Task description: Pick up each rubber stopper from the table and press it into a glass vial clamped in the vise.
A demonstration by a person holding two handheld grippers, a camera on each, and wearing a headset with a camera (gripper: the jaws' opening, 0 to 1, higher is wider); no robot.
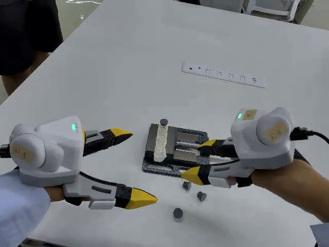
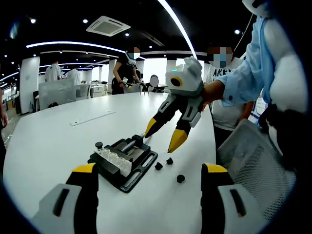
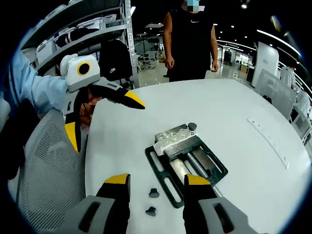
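Observation:
A black vise (image 1: 189, 138) sits mid-table and clamps a row of clear glass vials (image 1: 162, 145). The far vial carries a dark rubber stopper (image 1: 163, 122). Three loose stoppers lie on the table in front of the vise (image 1: 186, 185), (image 1: 201, 195), (image 1: 178, 212). My left gripper (image 1: 132, 165) hovers left of the vise, open and empty. My right gripper (image 1: 198, 161) hangs open and empty at the vise's right front, just above the nearest stopper. In the right gripper view two stoppers (image 3: 154, 193), (image 3: 150, 211) lie between my own open jaws, with the vise (image 3: 214, 168) ahead.
A white power strip (image 1: 223, 74) lies far back on the white table (image 1: 113, 77). A person in black (image 3: 190, 39) stands at the table's far side. A grey mesh chair (image 3: 44, 161) stands by the near edge.

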